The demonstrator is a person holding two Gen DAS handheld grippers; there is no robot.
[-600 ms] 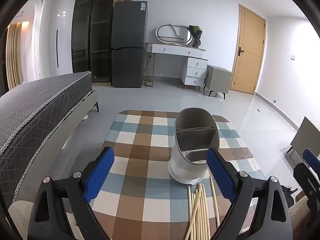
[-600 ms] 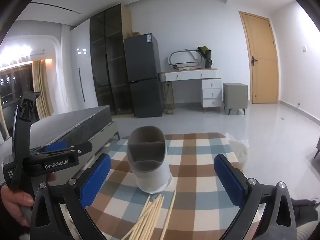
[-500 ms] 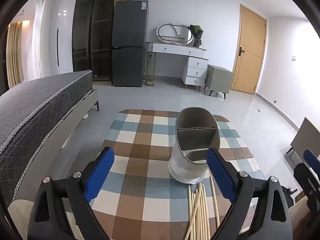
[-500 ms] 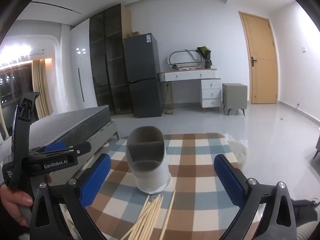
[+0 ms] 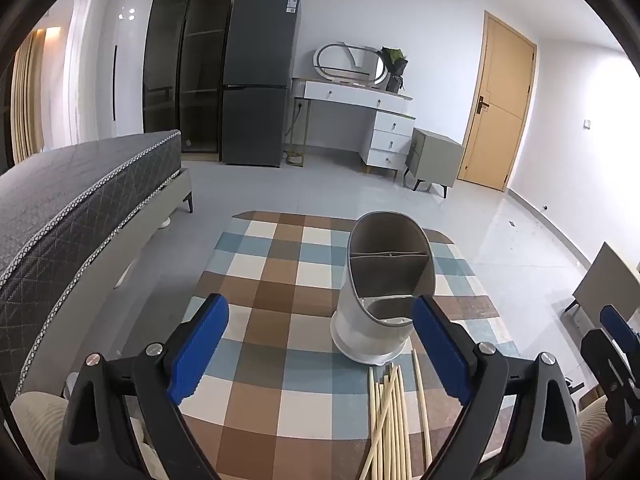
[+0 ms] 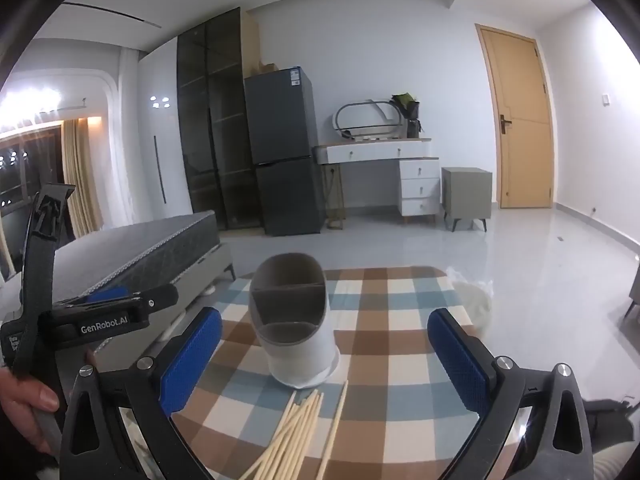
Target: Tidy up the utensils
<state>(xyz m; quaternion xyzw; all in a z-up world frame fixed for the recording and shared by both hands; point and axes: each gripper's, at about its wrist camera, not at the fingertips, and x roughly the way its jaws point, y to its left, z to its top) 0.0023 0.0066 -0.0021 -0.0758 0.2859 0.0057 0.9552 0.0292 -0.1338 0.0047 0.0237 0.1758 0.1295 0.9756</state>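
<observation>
The utensil holder [image 5: 382,300] stands upright on the checked surface [image 5: 280,280] with the chopsticks [image 5: 394,412] lying loose just in front of its base — likely so they can be lifted in from the near side. Both the left claw [image 5: 320,354] and the right claw [image 6: 324,358] hover wide and empty, not yet committed to a pick. Against the earlier frames almost nothing differs — both views are nearly unchanged.

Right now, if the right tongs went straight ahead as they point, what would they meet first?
Probably the holder, centred between the open right tongs; the chopsticks lie lower and nearer, likely beneath that line. Depth is unclear.
</observation>
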